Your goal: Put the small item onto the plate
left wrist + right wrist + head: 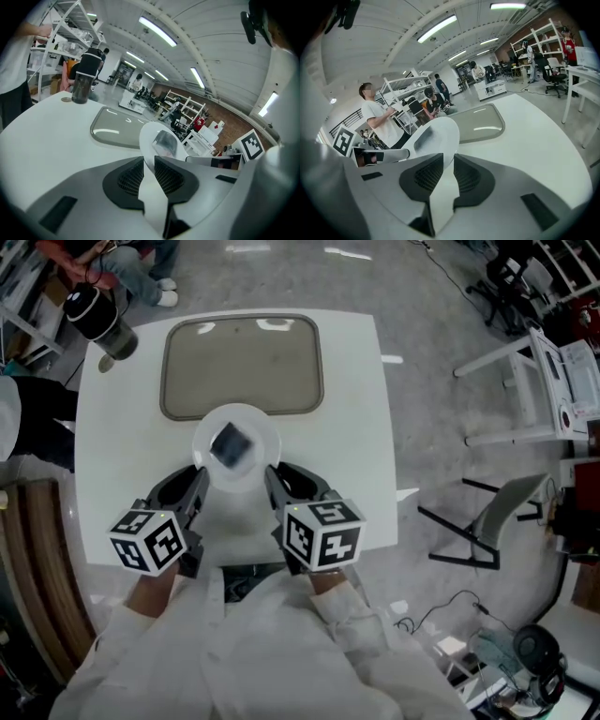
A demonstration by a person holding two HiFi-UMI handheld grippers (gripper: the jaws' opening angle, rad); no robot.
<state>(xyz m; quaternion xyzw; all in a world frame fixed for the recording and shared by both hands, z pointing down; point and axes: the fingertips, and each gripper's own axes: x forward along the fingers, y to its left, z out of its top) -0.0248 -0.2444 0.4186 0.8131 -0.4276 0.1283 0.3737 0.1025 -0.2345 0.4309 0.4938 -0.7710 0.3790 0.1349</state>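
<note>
A round white plate point(254, 420) is held between both grippers over the white table point(356, 427), at the tray's near edge. A small dark grey item point(231, 444) lies in the plate's middle. My left gripper point(200, 474) is shut on the plate's near-left rim, and my right gripper point(274, 474) is shut on the near-right rim. In the left gripper view the plate point(149, 136) rises from between the pads of that gripper point(149, 171), with the item point(164, 143) on it. In the right gripper view the plate point(440, 131) stands pinched in that gripper point(447, 168).
A grey-brown rectangular tray point(165, 381) lies flat at the table's far side. A black bottle point(98, 320) stands at the far left corner. Chairs and a white desk point(525, 381) stand on the floor to the right. People stand beyond the table.
</note>
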